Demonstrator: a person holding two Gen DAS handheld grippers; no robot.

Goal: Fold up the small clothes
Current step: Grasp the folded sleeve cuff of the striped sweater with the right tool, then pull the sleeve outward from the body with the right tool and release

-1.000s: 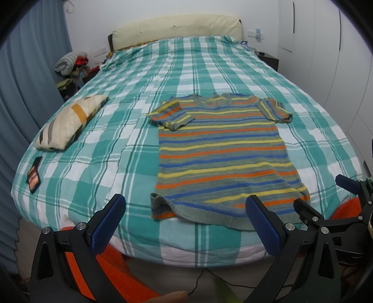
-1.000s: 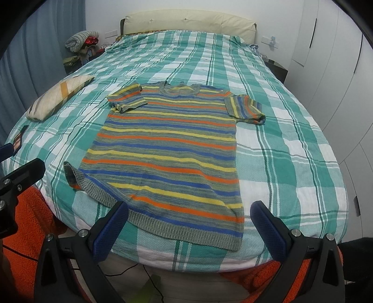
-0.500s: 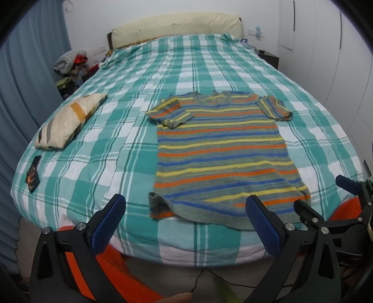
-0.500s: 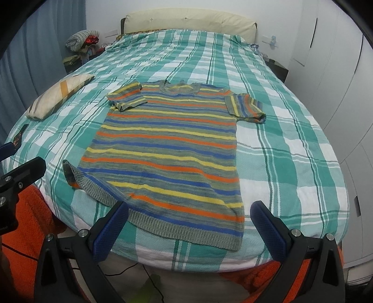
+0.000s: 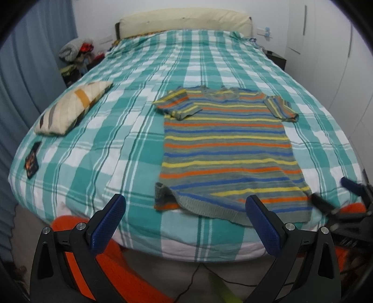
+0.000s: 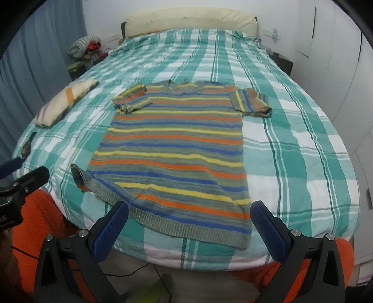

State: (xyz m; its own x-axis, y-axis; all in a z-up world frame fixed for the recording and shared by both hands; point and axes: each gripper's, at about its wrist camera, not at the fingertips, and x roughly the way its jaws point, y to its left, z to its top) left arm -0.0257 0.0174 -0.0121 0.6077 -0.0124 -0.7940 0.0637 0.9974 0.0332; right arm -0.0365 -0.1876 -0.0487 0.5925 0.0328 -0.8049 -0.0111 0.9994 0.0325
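From the left wrist view, the left gripper [image 5: 185, 218] hovers off the foot of the bed [image 5: 98, 149], its jaws spread wide with nothing between them. A striped knitted shirt [image 5: 228, 151] lies flat on the green-and-white checked bedcover, right of the bed's middle, neckline toward the headboard [image 5: 184, 21] and hem near the foot edge. Its two short sleeves stick out at the sides, the left one creased over on itself. The hem's left corner is turned up in a small flap. A cream striped pillow [image 5: 72, 108] rests well apart from the shirt on the left side of the bed, and a small dark card [image 5: 32, 159] lies nearer the left edge, below the pillow. The right gripper [image 5: 335, 198] shows at the right margin, blurred, its jaws apart, near the shirt's lower right corner but not touching it. A heap of clothes [image 5: 74, 47] sits beside the bed at the far left.

From the right wrist view, the right gripper [image 6: 188, 225] hangs just beyond the foot of the bed [image 6: 303, 144], jaws wide apart and empty, lined up with the hem of the shirt [image 6: 172, 149]. The shirt spreads flat in the middle of the view, with the upturned hem corner at its lower left. The left gripper [image 6: 17, 173] shows at the left edge, off the bed's corner, clear of the cloth. The pillow [image 6: 66, 101] lies at the far left.
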